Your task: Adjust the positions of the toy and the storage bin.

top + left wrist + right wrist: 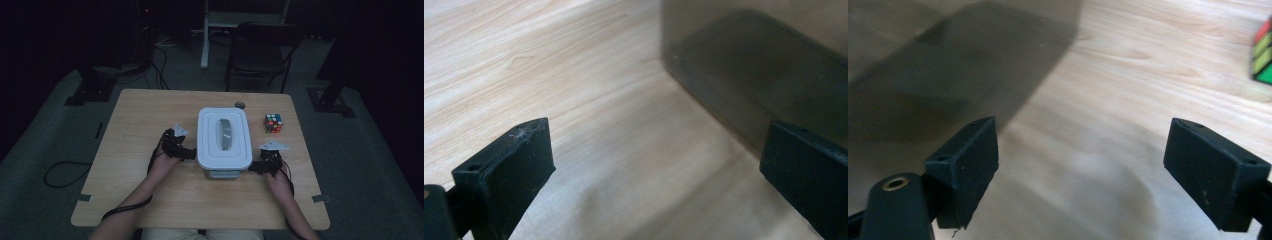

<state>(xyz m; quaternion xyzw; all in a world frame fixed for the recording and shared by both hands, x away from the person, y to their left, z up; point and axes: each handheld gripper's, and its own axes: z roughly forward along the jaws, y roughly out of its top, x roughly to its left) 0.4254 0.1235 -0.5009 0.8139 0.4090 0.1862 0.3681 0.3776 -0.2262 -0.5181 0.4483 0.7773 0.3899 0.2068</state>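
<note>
On a pale wooden table (150,190), I flank a lidded plastic box (224,137) with both tongs. At left, my left gripper (190,153) sits just beside the box's near left corner, jaws spread wide with bare wood grain between them and the smoky, translucent wall close against one jaw. At centre, the box stands with its white, round-cornered lid on, a grey handle along the top. At right, my right gripper (254,168) mirrors the pose at the near right corner, jaws equally wide and empty. Farther right, a colourful puzzle cube (273,123) rests apart. I judge this the approach; next, both tongs must close in evenly on the box.
</note>
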